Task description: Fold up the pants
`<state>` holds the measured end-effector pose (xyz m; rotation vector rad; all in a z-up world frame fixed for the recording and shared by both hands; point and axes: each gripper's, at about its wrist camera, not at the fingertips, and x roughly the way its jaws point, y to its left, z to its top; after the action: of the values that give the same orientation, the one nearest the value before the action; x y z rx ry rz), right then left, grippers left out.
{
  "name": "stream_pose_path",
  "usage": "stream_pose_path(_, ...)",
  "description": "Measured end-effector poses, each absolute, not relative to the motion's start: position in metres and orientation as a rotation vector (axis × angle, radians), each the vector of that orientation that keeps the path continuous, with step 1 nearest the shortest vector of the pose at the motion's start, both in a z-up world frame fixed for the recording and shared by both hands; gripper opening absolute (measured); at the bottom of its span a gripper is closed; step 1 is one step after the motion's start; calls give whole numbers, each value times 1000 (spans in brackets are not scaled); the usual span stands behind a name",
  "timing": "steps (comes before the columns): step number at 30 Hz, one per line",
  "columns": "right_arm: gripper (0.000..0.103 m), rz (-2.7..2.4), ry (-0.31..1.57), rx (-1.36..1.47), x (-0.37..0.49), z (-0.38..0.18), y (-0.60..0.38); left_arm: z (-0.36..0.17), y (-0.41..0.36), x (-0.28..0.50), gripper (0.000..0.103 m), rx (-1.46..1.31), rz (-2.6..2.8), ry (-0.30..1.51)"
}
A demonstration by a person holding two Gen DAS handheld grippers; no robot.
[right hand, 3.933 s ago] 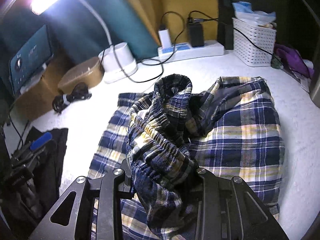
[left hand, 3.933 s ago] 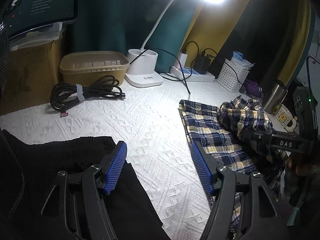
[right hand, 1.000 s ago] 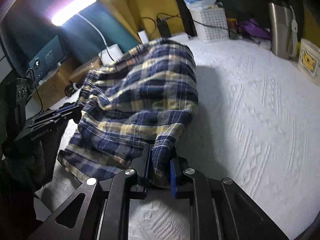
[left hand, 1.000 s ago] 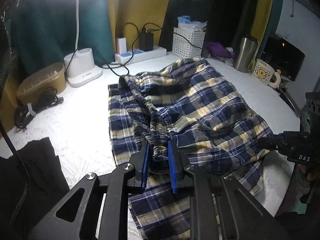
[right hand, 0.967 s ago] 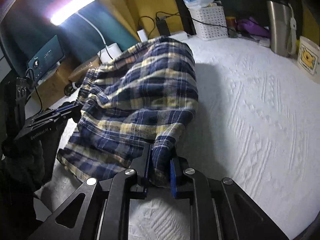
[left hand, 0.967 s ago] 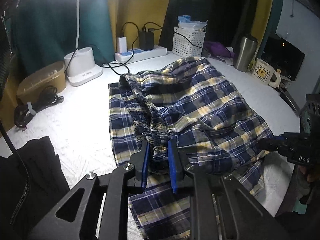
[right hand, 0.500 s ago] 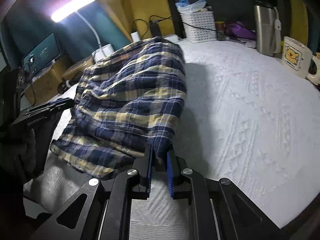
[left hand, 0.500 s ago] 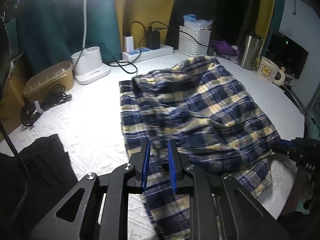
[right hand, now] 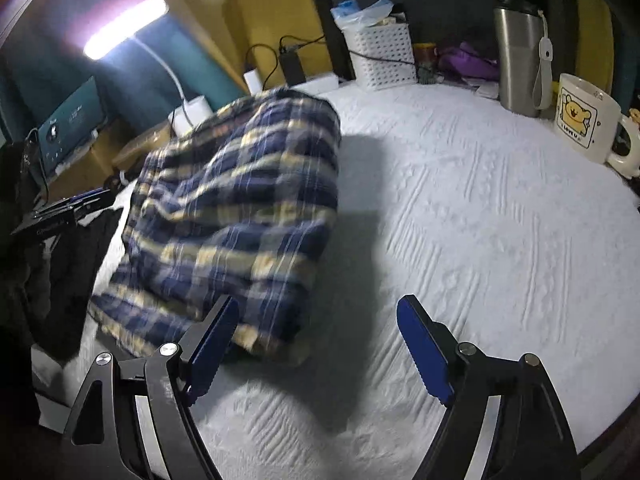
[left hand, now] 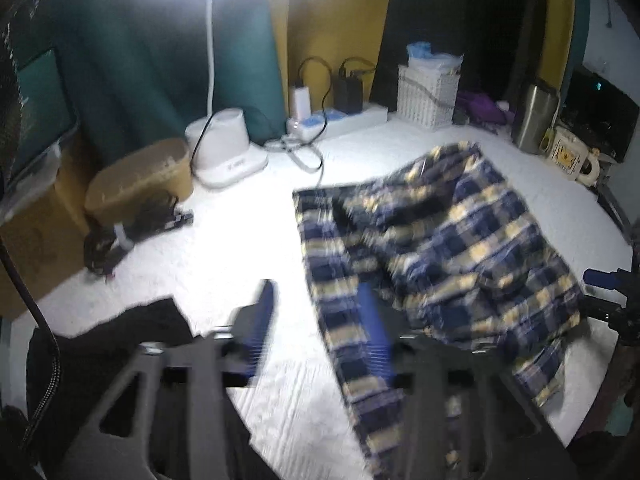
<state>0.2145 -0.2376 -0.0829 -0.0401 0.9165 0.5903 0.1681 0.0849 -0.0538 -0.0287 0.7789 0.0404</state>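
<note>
Navy, yellow and white plaid cotton pants (left hand: 436, 248) (right hand: 236, 204) lying bunched and part-folded on the white textured cloth of the tabletop (right hand: 480, 216) (left hand: 224, 248), one layer doubled over another, picture blurred. Left claw (left hand: 320, 328), black with blue ribbed pads, angled down over the near left edge of the plaid; jaws just opened, standing apart, right pad over the cloth, no pinch on it. Right claw (right hand: 316, 344) angled down at the near right corner of the pile; jaws just sprung wide, left pad just beside the fabric's hem, right pad over bare cloth, nothing held.

White perforated plastic basket (left hand: 428, 96) (right hand: 384, 56) at the back, blue and white packets poking out the top. Tan lidded oval box (left hand: 140, 176) at the left, coiled black cable (left hand: 132, 232) in front of it. White lamp base (left hand: 228, 148) and white power strip (left hand: 340, 118) with plugged chargers behind the pants. Steel tumbler (right hand: 520, 40) (left hand: 534, 120) and cream mug with a yellow bear print (right hand: 586, 116) (left hand: 572, 156) at the right rim. Black garment (left hand: 120, 344) at the near left edge.

Wide bare tabletop right of the pants, up to the mug; narrower strip between pants and black garment.
</note>
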Motion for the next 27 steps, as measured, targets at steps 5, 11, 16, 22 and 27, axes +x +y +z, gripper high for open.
stream_pose_path(5,83,574,903,-42,240,-78,-234,-50,72,189,54,-24,1,766)
stream_pose_path(11,83,600,863,-48,270,-70,-224,-54,66,216,54,-5,-15,782)
stream_pose_path(16,82,605,830,-5,297,-69,-218,-62,73,235,54,-6,11,796)
stream_pose_path(22,82,595,826,-18,321,-69,-202,-72,84,250,54,-56,-12,826)
stream_pose_path(27,82,604,824,-35,331,-70,-191,-78,88,256,54,-84,-30,834)
